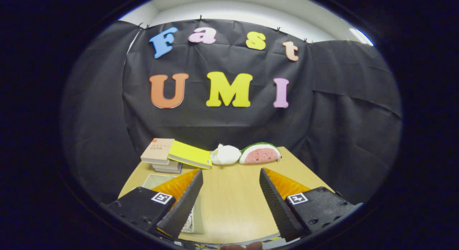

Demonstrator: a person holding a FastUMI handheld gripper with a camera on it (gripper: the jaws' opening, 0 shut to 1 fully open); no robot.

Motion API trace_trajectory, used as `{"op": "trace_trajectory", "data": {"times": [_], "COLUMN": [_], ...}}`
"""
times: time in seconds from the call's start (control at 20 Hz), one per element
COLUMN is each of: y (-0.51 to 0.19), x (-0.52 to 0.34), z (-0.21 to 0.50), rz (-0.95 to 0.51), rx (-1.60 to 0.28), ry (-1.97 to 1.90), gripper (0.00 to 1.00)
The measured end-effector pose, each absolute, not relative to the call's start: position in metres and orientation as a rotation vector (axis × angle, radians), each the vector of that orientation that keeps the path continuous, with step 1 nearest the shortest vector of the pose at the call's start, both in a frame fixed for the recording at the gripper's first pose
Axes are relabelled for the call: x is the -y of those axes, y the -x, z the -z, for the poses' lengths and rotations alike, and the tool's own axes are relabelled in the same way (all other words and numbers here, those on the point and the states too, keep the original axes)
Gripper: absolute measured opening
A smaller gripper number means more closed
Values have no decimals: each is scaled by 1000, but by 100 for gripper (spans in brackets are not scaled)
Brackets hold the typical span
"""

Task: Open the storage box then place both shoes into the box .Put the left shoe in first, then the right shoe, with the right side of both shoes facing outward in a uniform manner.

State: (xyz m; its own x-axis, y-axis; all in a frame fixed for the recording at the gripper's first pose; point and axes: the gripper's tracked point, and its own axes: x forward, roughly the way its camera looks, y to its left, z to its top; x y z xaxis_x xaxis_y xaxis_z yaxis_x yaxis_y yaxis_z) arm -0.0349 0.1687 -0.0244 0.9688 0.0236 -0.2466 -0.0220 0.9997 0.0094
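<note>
Hovering gripper (231,178) open (storage box (154,180) partly hidden).

books (159,155) stacked | yellow folder (190,155) | white plush (225,154) | watermelon plush (260,154)

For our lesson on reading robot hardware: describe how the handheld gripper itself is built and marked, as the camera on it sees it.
The gripper has two wedge-shaped fingers with ribbed inner faces. Each sits on a black block with visible screw heads, and each block bears a small square black-and-white marker. No cables or sleeves are visible.
</note>
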Motion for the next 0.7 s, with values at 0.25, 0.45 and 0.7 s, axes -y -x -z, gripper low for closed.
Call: {"op": "trace_trajectory", "data": {"times": [0.25, 0.45, 0.7], "y": [57, 70, 74], "x": [-140, -124, -120], "z": [20, 24, 24], "rz": [18, 38, 43], "rx": [-189, -184, -209], "ry": [-33, -58, -51], "gripper": [100, 100, 100]}}
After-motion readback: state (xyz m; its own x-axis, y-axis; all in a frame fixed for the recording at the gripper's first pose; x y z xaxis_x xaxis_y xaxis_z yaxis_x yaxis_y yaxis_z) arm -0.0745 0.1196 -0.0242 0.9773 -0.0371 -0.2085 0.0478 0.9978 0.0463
